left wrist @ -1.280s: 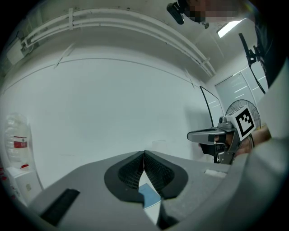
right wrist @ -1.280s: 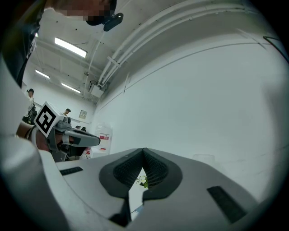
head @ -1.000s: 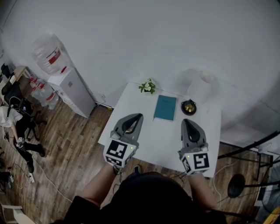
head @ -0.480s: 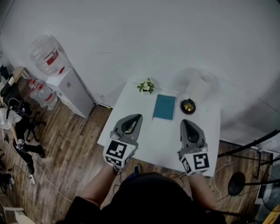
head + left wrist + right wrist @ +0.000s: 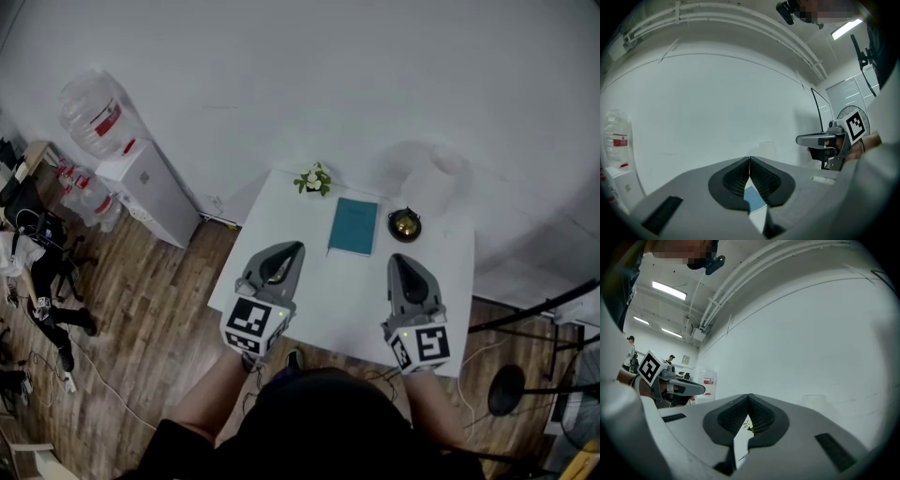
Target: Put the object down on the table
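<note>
Both grippers hover over the near half of a small white table (image 5: 330, 298). My left gripper (image 5: 287, 255) is shut with nothing between its jaws; in the left gripper view the pads (image 5: 740, 177) meet along one line. My right gripper (image 5: 403, 263) is shut and empty as well, its pads (image 5: 759, 416) touching. On the far half of the table lie a teal book (image 5: 353, 226), a small potted plant (image 5: 314, 178) and a dark round dish with a gold inside (image 5: 404, 225). The book (image 5: 753, 200) shows below the left jaws, and the plant (image 5: 749, 428) below the right ones.
A clear plastic container (image 5: 434, 186) stands at the table's far right by the white wall. Left of the table are a white cabinet (image 5: 148, 187), a water bottle (image 5: 94, 114) and wooden floor. Black stands (image 5: 511, 394) rise at the right.
The head view has shifted a little. Both grippers stay shut in the same places over the table.
</note>
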`<state>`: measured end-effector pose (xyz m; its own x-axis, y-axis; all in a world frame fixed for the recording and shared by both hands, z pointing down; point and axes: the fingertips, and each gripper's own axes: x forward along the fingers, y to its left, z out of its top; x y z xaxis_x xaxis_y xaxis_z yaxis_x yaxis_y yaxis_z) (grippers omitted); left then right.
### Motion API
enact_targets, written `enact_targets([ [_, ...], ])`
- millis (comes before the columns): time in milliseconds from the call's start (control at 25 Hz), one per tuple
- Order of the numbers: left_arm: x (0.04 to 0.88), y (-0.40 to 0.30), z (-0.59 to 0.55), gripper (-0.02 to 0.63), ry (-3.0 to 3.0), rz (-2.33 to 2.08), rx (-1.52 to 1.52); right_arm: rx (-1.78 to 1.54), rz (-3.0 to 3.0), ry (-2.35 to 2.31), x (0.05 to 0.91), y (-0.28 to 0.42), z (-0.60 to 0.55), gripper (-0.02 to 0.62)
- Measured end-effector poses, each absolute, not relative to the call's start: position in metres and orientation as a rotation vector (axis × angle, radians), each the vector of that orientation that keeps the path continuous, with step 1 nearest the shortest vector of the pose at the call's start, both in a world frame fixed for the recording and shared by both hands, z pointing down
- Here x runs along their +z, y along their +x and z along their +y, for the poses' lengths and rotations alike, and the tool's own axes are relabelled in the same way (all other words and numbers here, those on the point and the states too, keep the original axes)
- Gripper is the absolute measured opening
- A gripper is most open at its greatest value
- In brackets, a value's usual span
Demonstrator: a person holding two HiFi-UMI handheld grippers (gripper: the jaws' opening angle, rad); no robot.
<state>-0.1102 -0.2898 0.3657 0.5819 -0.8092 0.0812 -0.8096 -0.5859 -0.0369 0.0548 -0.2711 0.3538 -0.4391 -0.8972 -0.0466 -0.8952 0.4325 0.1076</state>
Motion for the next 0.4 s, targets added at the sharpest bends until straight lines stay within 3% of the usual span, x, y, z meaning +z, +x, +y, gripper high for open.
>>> enact_targets([
  [400,0.377,-0.128,-0.317,0.006,2.799,-1.432,0.118,-0.149,-2.628,1.649,0.365,0.039,-0.296,0.003],
])
